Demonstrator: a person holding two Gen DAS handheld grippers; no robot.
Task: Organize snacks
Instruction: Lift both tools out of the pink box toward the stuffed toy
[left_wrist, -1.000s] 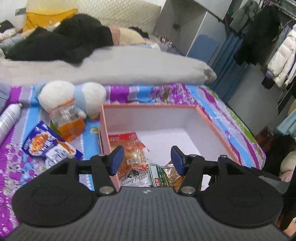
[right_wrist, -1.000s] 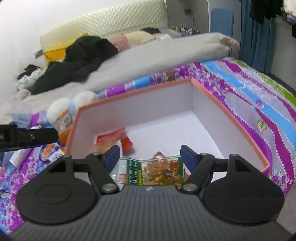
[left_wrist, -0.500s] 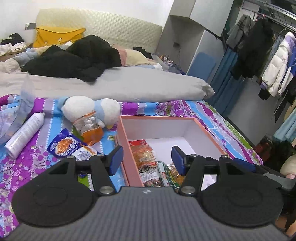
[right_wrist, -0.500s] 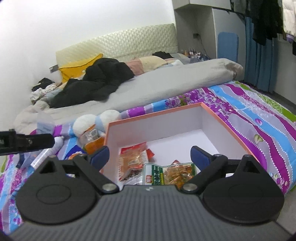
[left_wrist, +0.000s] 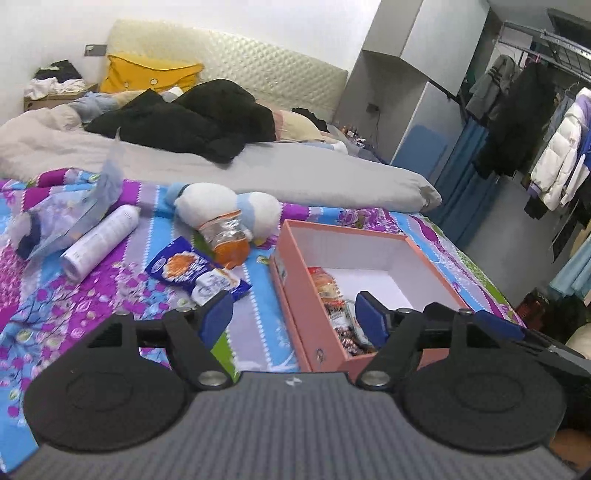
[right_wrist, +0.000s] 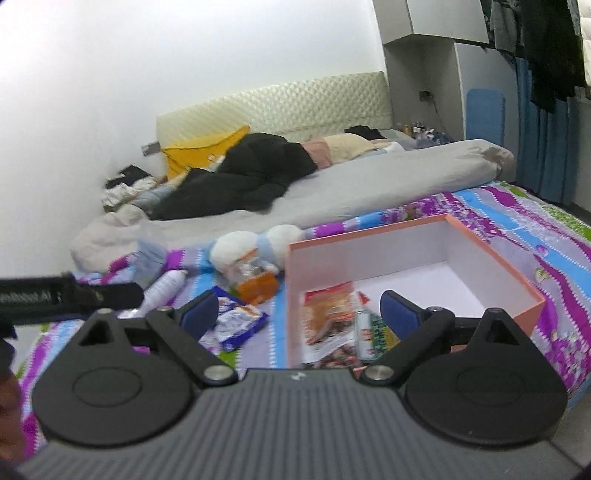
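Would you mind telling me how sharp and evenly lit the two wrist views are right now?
Left wrist view: sharp, evenly lit, the blue packet and box crisp; fisheye bends the wardrobe at the edges. Right wrist view: softer, with slight motion blur on the box and packet; the wall washes out to white glare at upper left.

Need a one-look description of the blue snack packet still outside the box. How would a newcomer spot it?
Start at the pink open box on the patterned bedspread. Just left of its outer wall, lying flat on the cover, is the blue snack packet, in front of the white plush toy. Unlike the white spray can further left and the clear orange jar behind it, it is a crinkled blue-and-white wrapper with an orange picture.
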